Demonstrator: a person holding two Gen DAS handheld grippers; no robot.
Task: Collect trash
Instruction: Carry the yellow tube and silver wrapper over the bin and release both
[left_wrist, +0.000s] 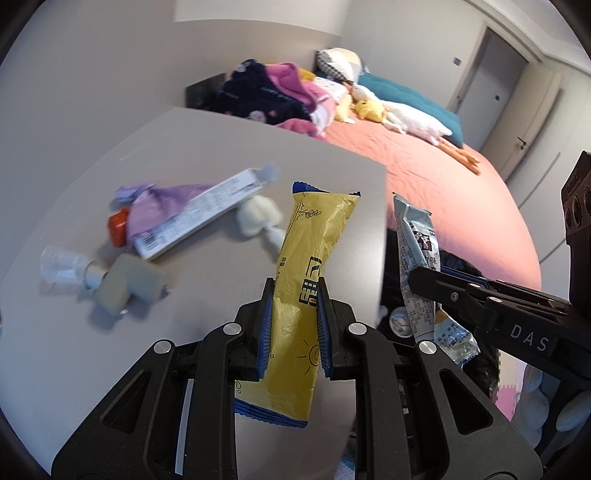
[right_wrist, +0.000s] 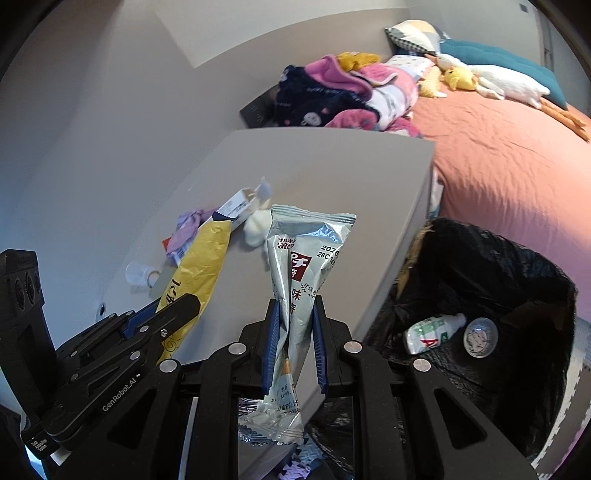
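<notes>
The left gripper (left_wrist: 293, 325) clamps a crinkly yellow wrapper (left_wrist: 308, 280) above the smooth grey table (left_wrist: 207, 155). At three o'clock, the right gripper (right_wrist: 293, 343) pinches a shiny silver wrapper (right_wrist: 299, 280) beside a black-lined bin (right_wrist: 517, 273).

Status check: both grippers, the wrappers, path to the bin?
Left gripper shut on yellow wrapper. Right gripper shut on silver wrapper. Black-lined bin open at right, nothing blocking it.

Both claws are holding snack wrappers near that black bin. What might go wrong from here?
The silver wrapper is held over the table edge, not the black trash bag, so dropped now it may miss. The yellow wrapper is farther from the bag, and the left gripper could bump the right gripper beside it.
</notes>
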